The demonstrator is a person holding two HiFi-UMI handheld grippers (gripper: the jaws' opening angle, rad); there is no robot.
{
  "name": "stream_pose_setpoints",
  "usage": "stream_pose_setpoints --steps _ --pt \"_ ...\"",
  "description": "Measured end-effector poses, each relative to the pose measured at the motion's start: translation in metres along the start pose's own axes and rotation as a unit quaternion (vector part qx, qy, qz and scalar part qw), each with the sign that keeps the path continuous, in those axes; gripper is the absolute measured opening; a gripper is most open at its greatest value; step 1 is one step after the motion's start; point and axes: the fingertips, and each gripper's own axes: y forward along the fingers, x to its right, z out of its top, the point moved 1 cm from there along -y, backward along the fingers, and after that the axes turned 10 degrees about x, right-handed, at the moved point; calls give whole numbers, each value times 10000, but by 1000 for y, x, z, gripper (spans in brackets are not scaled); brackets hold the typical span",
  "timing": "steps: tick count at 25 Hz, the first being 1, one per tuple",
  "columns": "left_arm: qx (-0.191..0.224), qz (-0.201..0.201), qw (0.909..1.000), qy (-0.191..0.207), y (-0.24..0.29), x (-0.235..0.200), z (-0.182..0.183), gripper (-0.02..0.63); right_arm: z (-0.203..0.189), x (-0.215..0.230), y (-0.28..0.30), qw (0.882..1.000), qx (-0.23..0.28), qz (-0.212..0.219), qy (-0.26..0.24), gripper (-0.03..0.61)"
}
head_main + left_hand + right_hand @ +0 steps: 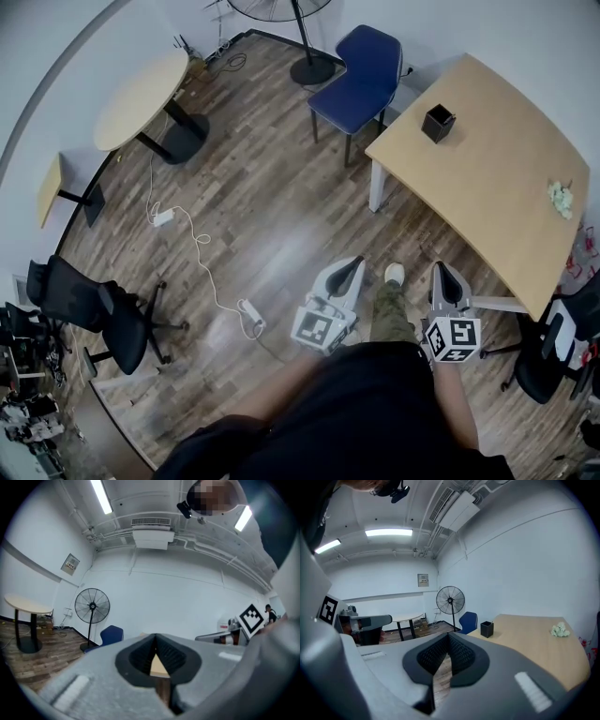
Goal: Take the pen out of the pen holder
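Far to the left of the left fingers [140,656], well apart from them: round table [141,98] and black office chair [89,314]. A white cable with a power strip [248,314] lies on the wood floor [272,206], just left of the left gripper [352,269]. Left fingers are together at the tips with nothing between them; only a sliver of floor and table edge shows through the gap behind the tips. Well ahead of those tips: standing fan [312,67] and blue chair [361,75]. The person's trouser leg [392,314] and white shoe [395,273] sit between the two grippers. The right gripper [442,273] is held beside the left, both over the floor and short of the table. Right fingers [464,656] are also pressed together and empty. The tan table [497,187] is ahead and right of the right fingertips, its near edge close to them. The black pen holder [438,122] stands upright near the table's far corner, by the blue chair, well ahead of both sets of fingers and touched by neither. Can't make out the pen inside at this range. A small white clump [560,197] sits on the table further right, apart from the holder. A second black chair [553,347] is to the right of the right fingers, by the table end.
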Motion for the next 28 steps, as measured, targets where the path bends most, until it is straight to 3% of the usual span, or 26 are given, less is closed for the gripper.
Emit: stream_pose_setpoints --steps 13,20,28 --pt "-422 417 9982 39 220 -58 -41 3 10 160 182 9990 -336 227 180 3" --pt "-512 312 9981 105 332 -74 -56 3 25 236 262 9982 -407 375 222 3" --pt "-457 169 9988 50 395 -87 -67 3 29 292 317 9978 -562 275 206 3"
